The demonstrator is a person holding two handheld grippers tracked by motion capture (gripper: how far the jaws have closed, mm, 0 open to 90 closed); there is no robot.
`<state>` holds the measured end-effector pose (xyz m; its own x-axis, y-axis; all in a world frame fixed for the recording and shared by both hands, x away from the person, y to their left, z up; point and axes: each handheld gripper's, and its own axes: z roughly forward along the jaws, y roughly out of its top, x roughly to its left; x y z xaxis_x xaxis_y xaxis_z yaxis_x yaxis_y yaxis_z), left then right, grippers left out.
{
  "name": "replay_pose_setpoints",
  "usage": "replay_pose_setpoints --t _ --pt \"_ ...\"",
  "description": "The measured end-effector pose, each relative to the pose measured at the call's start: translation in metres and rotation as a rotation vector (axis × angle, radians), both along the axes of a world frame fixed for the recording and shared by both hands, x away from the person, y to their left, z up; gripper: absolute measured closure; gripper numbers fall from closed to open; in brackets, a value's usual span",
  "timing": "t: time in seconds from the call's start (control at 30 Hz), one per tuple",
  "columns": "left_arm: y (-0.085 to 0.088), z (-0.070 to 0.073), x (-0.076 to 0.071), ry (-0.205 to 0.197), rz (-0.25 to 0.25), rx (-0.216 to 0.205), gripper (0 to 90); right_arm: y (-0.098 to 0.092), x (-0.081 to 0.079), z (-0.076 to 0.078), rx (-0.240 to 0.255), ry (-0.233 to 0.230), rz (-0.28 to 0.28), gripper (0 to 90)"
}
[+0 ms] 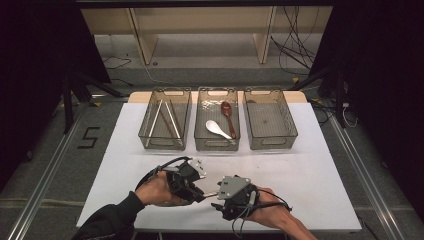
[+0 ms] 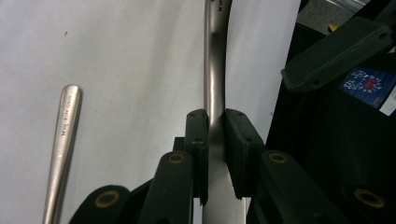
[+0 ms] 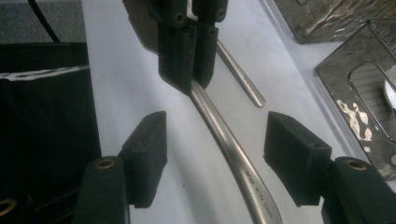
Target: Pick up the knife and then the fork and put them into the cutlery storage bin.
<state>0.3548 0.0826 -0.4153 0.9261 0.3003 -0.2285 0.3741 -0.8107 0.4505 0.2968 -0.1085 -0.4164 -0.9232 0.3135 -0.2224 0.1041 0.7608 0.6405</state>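
Observation:
My left gripper (image 2: 215, 121) is shut on the handle of a metal utensil (image 2: 215, 79), which curves away over the white table. In the right gripper view that same handle (image 3: 233, 154) runs between the pads of my right gripper (image 3: 217, 140). Those jaws stand wide on either side and do not touch it. A second metal utensil handle (image 2: 65, 135) lies flat on the table beside it (image 3: 240, 77). In the high view both grippers, left (image 1: 197, 192) and right (image 1: 218, 200), face each other near the table's front edge.
Three clear bins stand in a row at the back. The left bin (image 1: 145, 132) holds chopsticks (image 1: 165, 120). The middle bin (image 1: 216, 146) holds a white spoon (image 1: 218, 128) and a brown spoon (image 1: 228, 112). The right bin (image 1: 272, 142) looks empty.

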Motion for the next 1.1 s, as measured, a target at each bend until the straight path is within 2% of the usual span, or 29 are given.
replay_pose_setpoints --t 0.27,0.63,1.1 --pt "-0.005 0.002 -0.002 0.021 -0.027 -0.007 79.1 0.005 -0.002 -0.005 -0.054 -0.034 0.038 49.8" --pt "-0.009 0.004 -0.004 0.037 -0.055 -0.006 79.2 0.011 -0.004 -0.012 -0.112 -0.033 0.075 59.9" --pt "-0.012 0.004 -0.007 0.065 -0.078 -0.005 79.2 0.012 -0.004 -0.014 -0.148 -0.043 0.112 72.4"
